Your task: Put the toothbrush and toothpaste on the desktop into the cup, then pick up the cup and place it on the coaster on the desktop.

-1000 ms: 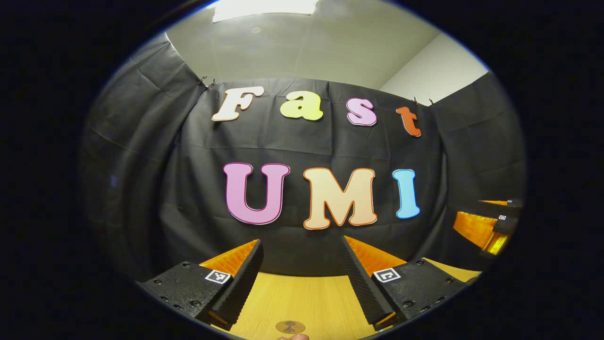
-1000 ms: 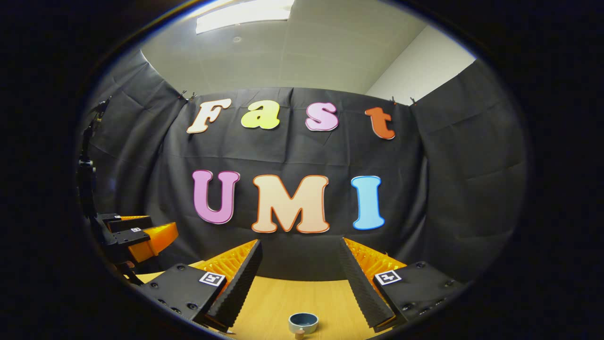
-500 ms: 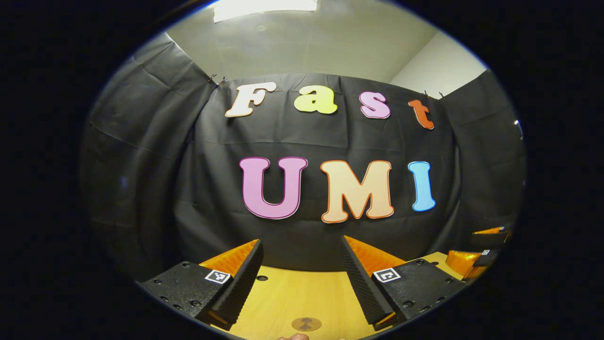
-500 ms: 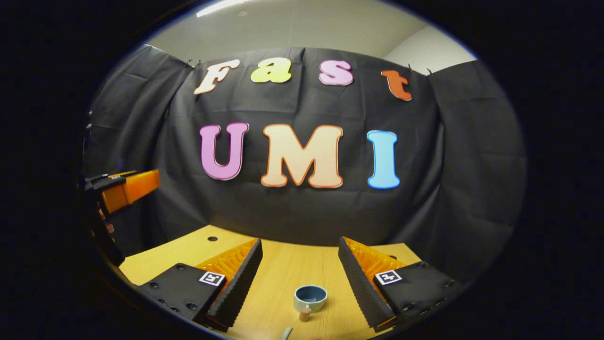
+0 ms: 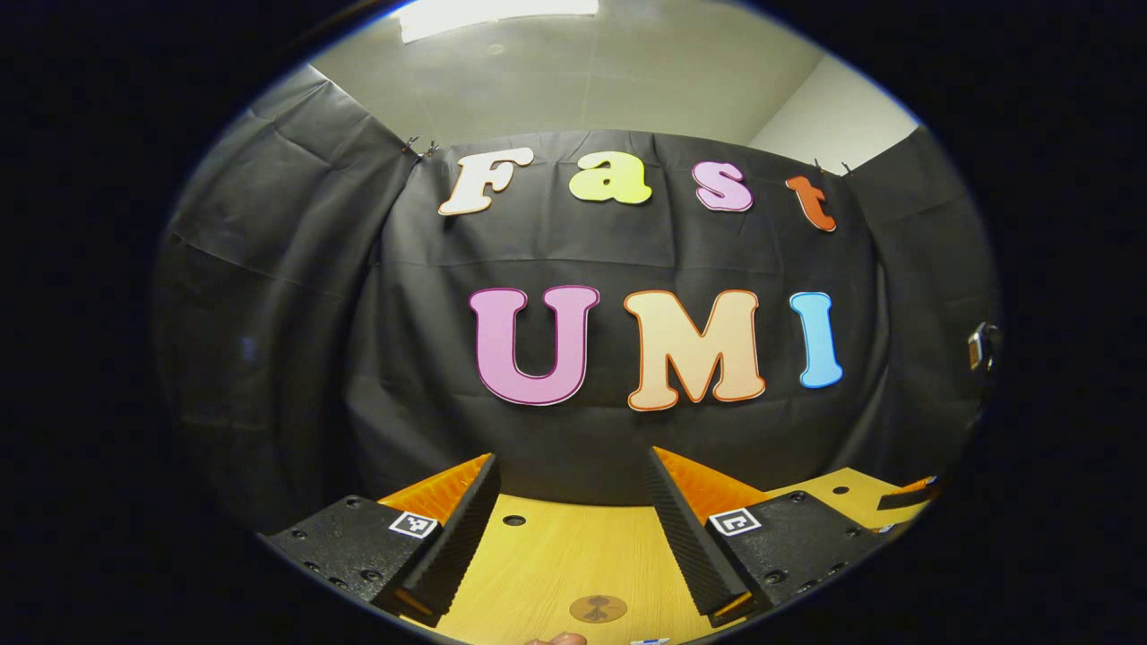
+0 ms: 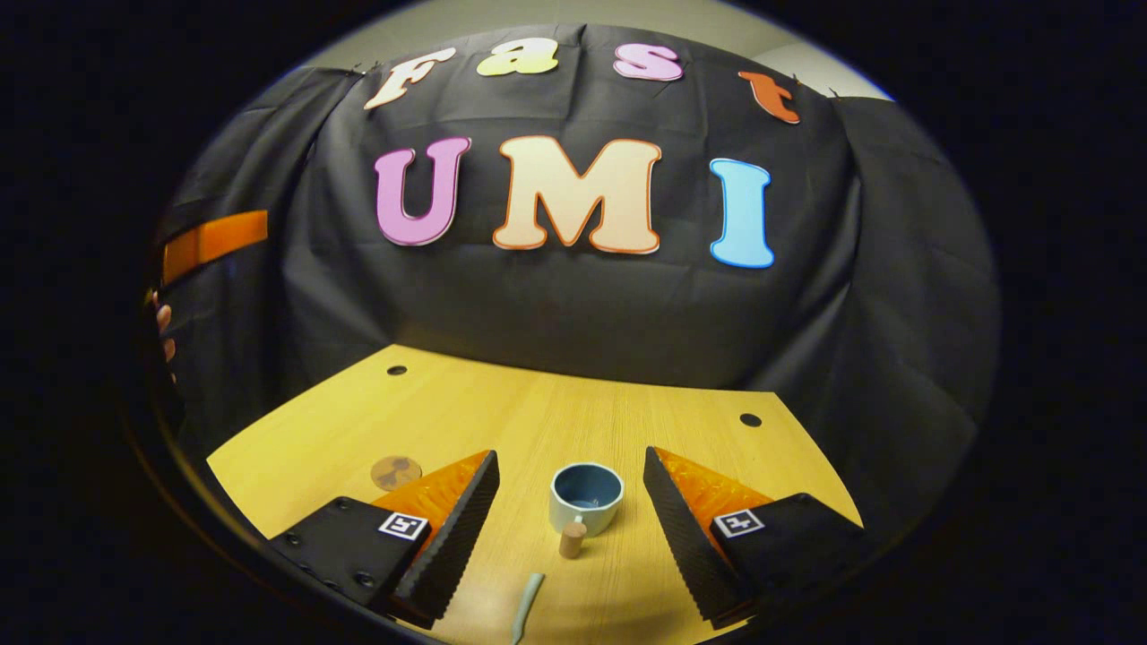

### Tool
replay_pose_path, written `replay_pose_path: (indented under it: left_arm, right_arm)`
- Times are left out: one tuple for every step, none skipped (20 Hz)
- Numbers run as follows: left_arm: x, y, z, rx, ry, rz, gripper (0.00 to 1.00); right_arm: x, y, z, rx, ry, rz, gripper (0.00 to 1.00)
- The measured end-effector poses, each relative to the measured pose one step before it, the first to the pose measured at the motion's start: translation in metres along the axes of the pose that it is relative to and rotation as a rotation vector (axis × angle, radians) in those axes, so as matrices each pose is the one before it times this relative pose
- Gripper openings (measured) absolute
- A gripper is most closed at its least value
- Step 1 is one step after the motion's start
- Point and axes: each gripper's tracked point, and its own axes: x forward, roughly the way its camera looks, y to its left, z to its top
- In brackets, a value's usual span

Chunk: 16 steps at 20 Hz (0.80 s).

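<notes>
Wooden counter (image 6: 538,421), backed by black cloth wall (image 6: 573,305), carries the task items. Cup (image 6: 587,497): upright, mouth open, standing on the counter in the right gripper view, between the two fingers of the right tool (image 6: 571,502) but touched by neither. Small cylindrical cork-coloured piece (image 6: 573,540): upright, just in front of the cup, against its near wall. Pale slender handle (image 6: 527,605), probably the toothbrush: lying flat on the counter nearer the camera, apart from the cup. Coaster (image 6: 396,470): round, brown, flat on the counter to the left of the cup, well apart from it; seen again in the left gripper view (image 5: 598,609), low between that tool's fingers. Right tool: fingers spread wide, holding nothing. Left tool (image 5: 571,502): fingers likewise spread wide, holding nothing, raised above the counter. Round holes (image 6: 750,419) mark the counter's far corners.
</notes>
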Motion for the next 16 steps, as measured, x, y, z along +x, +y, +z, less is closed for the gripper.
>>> replay_pose_path:
  left_arm:
    - [0.00061,0.00047,-0.00041,-0.00085,0.00273,0.0028,0.94]
    - [-0.00008,0.00147,-0.00128,-0.00166,0.00282,0.00402,0.93]
    - [0.00045,0.00164,-0.00084,-0.00106,0.00479,0.00499,0.94]
    - [-0.00099,0.00126,-0.00188,-0.00165,0.00274,0.00415,0.93]
    - [0.00005,0.00237,-0.00094,-0.001,0.00254,0.00459,0.94]
    - [-0.00005,0.00169,-0.00162,-0.0002,0.00437,0.00492,0.94]
    - [-0.00046,0.00173,-0.00209,-0.00045,0.00479,0.00437,0.93]
    - [0.00076,0.00188,-0.00195,-0.00061,0.00219,0.00436,0.94]
    - [0.00038,0.00163,0.00024,0.00059,0.00298,0.00428,0.94]
    - [-0.00092,0.00173,-0.00211,0.00123,0.00274,0.00438,0.94]
    - [0.00053,0.00182,-0.00109,0.00099,0.00292,0.00391,0.94]
    - [-0.001,0.0023,-0.00086,-0.00026,0.00308,0.00347,0.94]
    - [-0.00034,0.00118,-0.00115,-0.00092,0.00352,0.00368,0.94]
    - [0.00042,0.00154,-0.00267,-0.00163,0.00268,0.00288,0.94]
    - [0.00074,0.0012,-0.0018,-0.00148,0.00369,0.00244,0.94]
    - [0.00157,0.00071,-0.00167,0.00007,0.00612,0.00124,0.94]
  right_arm:
    - [0.00129,-0.00072,-0.01071,-0.00759,0.02753,0.00004,1.0]
    - [0.00268,0.00066,-0.01121,-0.00169,0.03394,0.00512,0.99]
    - [0.0039,0.00094,-0.01212,-0.00251,0.03981,0.00225,1.0]
    - [0.00434,0.00034,-0.01153,-0.0063,0.03834,-0.00009,1.0]
    - [0.00443,0.00039,-0.01072,-0.00918,0.03635,0.00397,1.0]
    - [0.00327,0.00143,-0.01029,-0.01389,0.03564,0.00279,0.99]
    - [0.001,0.00076,-0.00953,-0.01656,0.03048,0.00158,1.0]
    - [0.00366,0.00063,-0.00772,-0.01477,0.02249,0.00415,1.0]
    - [0.00296,0.00142,-0.00636,-0.00987,0.02309,0.00456,0.99]
    - [0.00243,0.00343,-0.00744,-0.00269,0.02626,0.00591,1.0]
    - [0.00292,0.00379,-0.007,0.00391,0.02635,0.00845,1.0]
    - [0.00345,0.00197,-0.00913,0.00386,0.03168,0.00506,1.0]
    - [0.00333,0.00043,-0.00792,-0.0011,0.03296,0.00049,1.0]
    - [0.00312,0.00094,-0.00852,-0.00311,0.03443,0.00146,1.0]
    - [0.00337,0.00184,-0.00777,-0.00631,0.03712,0.00753,1.0]
    - [0.00312,0.00215,-0.0079,0.00053,0.03456,0.00623,1.0]
